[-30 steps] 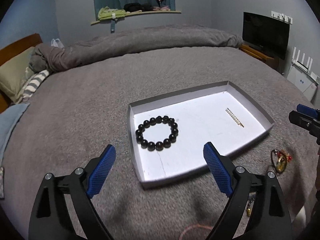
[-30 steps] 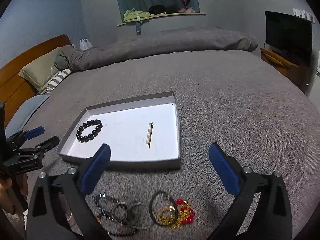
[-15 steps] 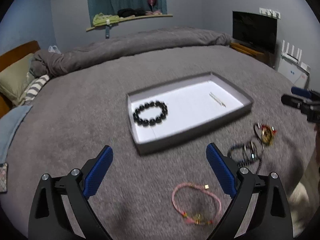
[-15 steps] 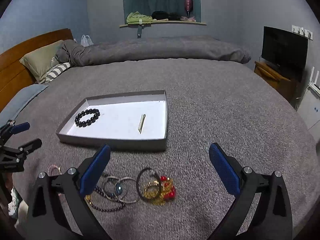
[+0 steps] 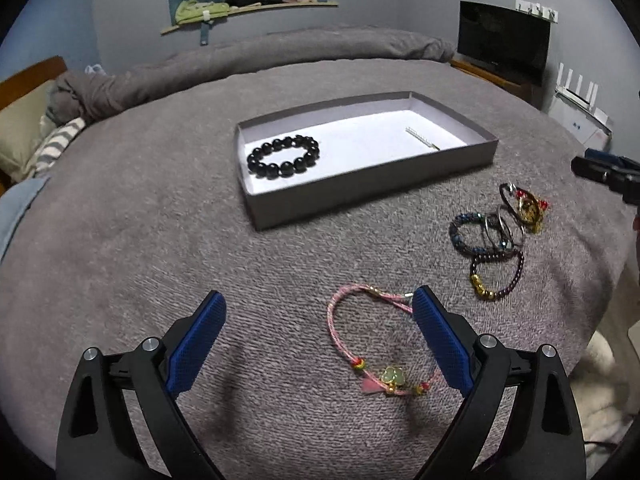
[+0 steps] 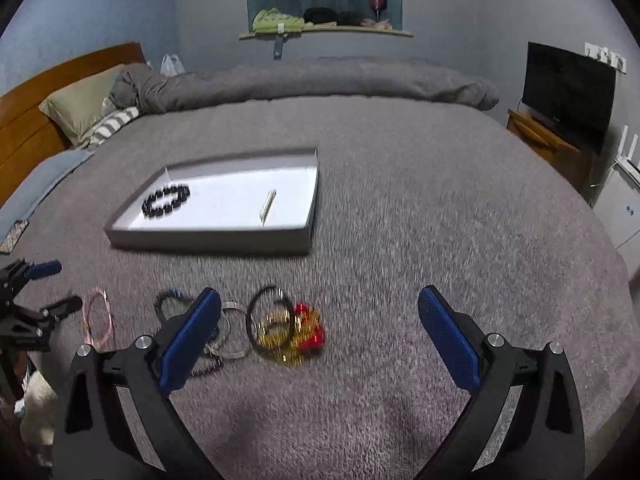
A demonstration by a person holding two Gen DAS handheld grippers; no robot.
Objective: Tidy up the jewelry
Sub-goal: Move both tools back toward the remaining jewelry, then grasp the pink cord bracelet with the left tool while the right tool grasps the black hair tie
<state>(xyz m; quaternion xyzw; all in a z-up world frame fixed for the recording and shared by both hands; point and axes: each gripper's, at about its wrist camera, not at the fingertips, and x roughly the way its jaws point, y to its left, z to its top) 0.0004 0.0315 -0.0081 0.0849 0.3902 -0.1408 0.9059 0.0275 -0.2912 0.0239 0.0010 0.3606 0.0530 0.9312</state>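
A shallow grey tray (image 5: 360,184) (image 6: 208,237) lies on the grey bed cover and holds a black bead bracelet (image 5: 283,157) (image 6: 166,200) and a small gold bar piece (image 5: 422,137) (image 6: 267,207). A pink cord bracelet (image 5: 374,340) (image 6: 98,317) lies in front of my left gripper (image 5: 318,320), which is open and empty. A cluster of bracelets (image 5: 498,236) (image 6: 272,326) with gold and red pieces lies further right. My right gripper (image 6: 320,316) is open and empty above that cluster.
The bed has a rolled grey duvet (image 6: 320,80) at the back and pillows (image 6: 80,100) by the wooden headboard. A TV (image 6: 568,88) on a stand and a white unit (image 5: 580,116) are at the right.
Both grippers have pulled back from the tray. The loose bracelets on the cover have come into view in front of them. Both stay open.
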